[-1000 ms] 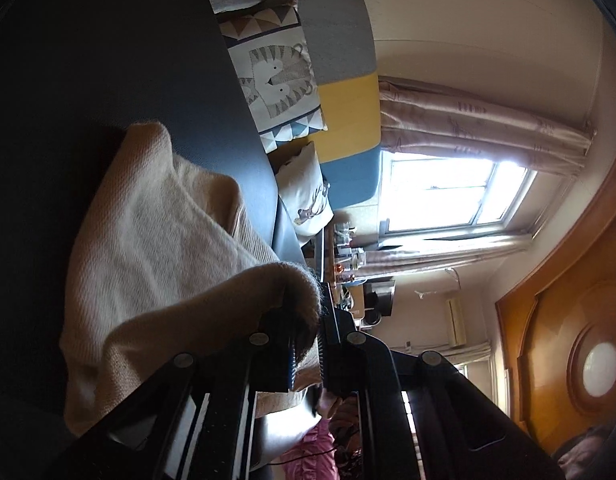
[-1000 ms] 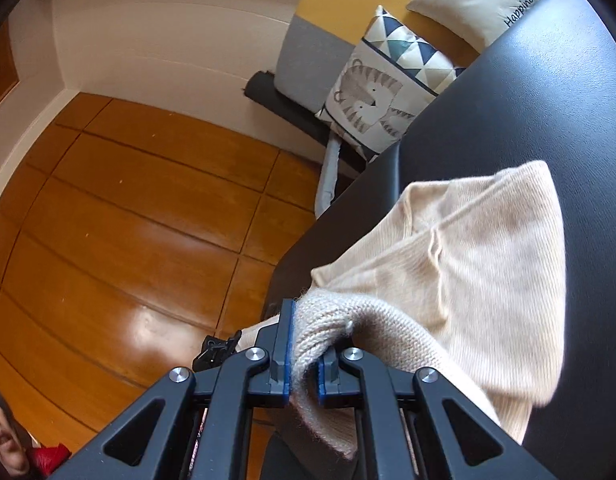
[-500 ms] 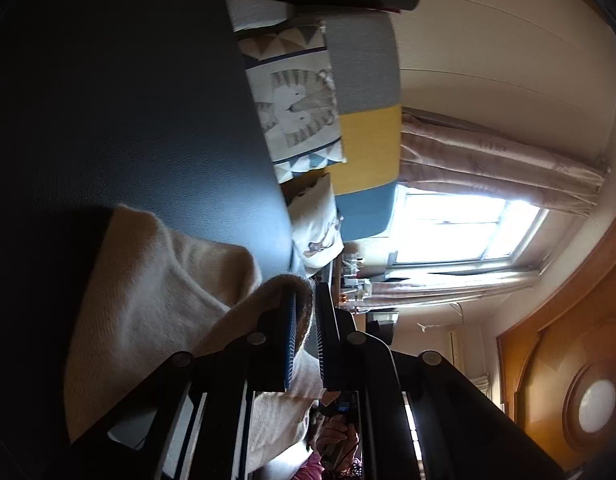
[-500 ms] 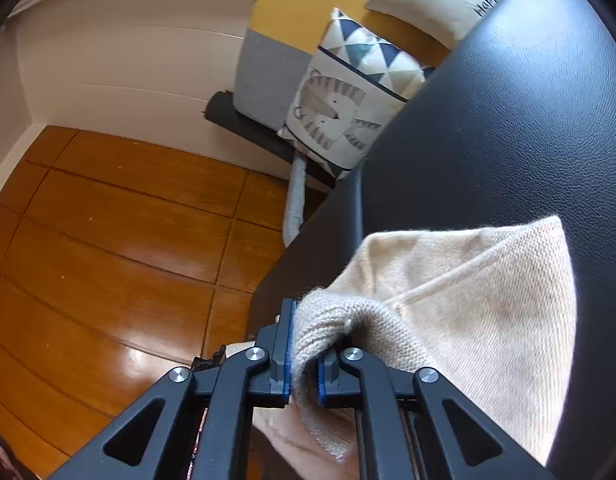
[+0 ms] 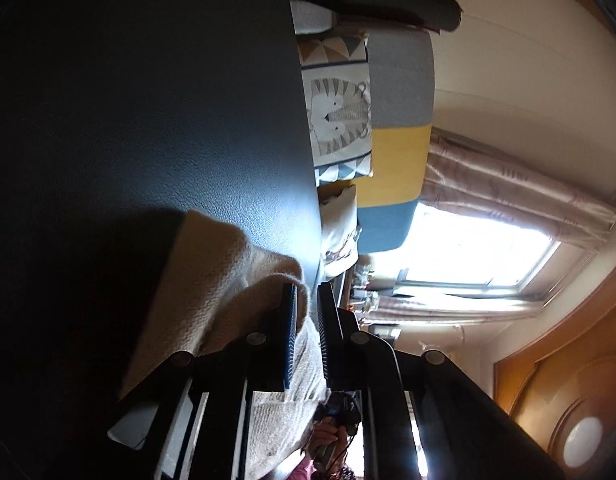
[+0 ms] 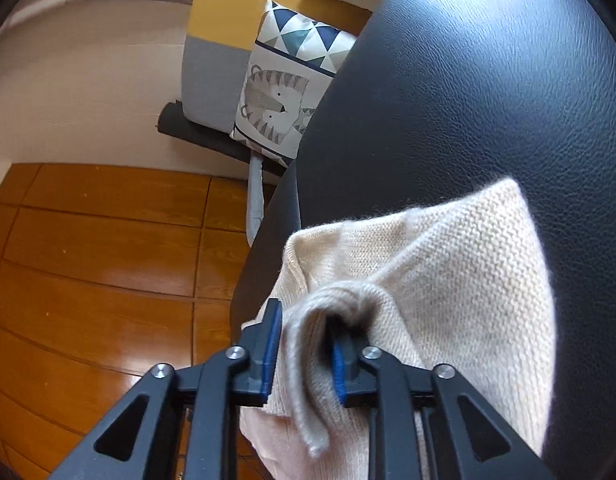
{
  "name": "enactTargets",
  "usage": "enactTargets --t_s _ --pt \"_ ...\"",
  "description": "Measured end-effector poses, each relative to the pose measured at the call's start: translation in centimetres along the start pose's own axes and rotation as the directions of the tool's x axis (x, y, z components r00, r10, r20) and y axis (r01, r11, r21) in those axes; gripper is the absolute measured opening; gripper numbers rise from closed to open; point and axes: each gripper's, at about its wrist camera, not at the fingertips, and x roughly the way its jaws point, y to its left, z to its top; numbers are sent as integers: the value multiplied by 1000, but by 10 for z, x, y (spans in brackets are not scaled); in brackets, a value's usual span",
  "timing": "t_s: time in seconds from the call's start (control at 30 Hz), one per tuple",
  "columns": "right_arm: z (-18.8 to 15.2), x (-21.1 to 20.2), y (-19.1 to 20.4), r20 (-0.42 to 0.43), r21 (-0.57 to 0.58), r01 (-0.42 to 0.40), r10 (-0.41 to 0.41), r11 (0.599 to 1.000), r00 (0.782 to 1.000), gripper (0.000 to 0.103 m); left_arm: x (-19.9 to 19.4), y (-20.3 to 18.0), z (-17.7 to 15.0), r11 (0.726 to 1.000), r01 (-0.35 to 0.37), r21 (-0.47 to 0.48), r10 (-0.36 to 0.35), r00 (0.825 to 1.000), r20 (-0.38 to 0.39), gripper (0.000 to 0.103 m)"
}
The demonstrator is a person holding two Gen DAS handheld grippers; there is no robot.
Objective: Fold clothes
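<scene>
A beige knit sweater (image 6: 468, 260) lies bunched near the edge of a black leather-look table (image 6: 488, 100). My right gripper (image 6: 305, 336) is low over the sweater's near edge. Its jaws stand apart, and a thick folded hem sits loosely between the blue pads (image 6: 271, 344). In the left wrist view the sweater (image 5: 211, 280) rises from the dark table (image 5: 147, 100) into my left gripper (image 5: 308, 312). That gripper is shut on a fold of the knit, which wraps over the tip of one finger.
A tiger-print cushion (image 6: 275, 108) leans on a grey, yellow and blue sofa (image 5: 400, 80) past the table's far edge. A wooden floor (image 6: 87, 260) lies beside the table. A bright window (image 5: 468, 248) is behind, and a person's hand (image 5: 328, 436) shows low in the left wrist view.
Both grippers carried the sweater's edge forward and down toward the table. The right jaws, pinched on the hem before, have parted. The left stays closed on the knit.
</scene>
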Motion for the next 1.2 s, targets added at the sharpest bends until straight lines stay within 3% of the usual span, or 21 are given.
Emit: enactTargets --t_s 0.13,0.3,0.53,0.63,0.83,1.0,1.2 --pt "-8 -14 8 -15 -24 4 -5 1000 1000 27 1 -8 -20 998 -25 64 31 996 -86 23" --pt "-27 -29 14 -50 -70 8 -11 998 999 27 10 -4 -47 993 -58 102 77 978 -193 27" --pt "-50 -32 13 -81 -95 53 -60 994 995 27 19 3 -65 991 -92 98 113 962 -249 27" --pt "-57 -28 9 -83 -92 64 -72 994 994 27 22 7 -70 984 -143 109 167 950 -262 27" --pt "-68 -15 5 -73 -102 54 -62 993 995 26 12 11 -71 984 -152 92 169 963 -212 27" --pt "-75 -19 -8 -5 -84 15 -15 996 1000 19 -1 9 -76 979 -164 122 182 971 -153 27" --pt "-78 -23 -20 14 -63 -19 20 998 1000 9 -4 10 -76 955 -243 173 267 954 -137 27"
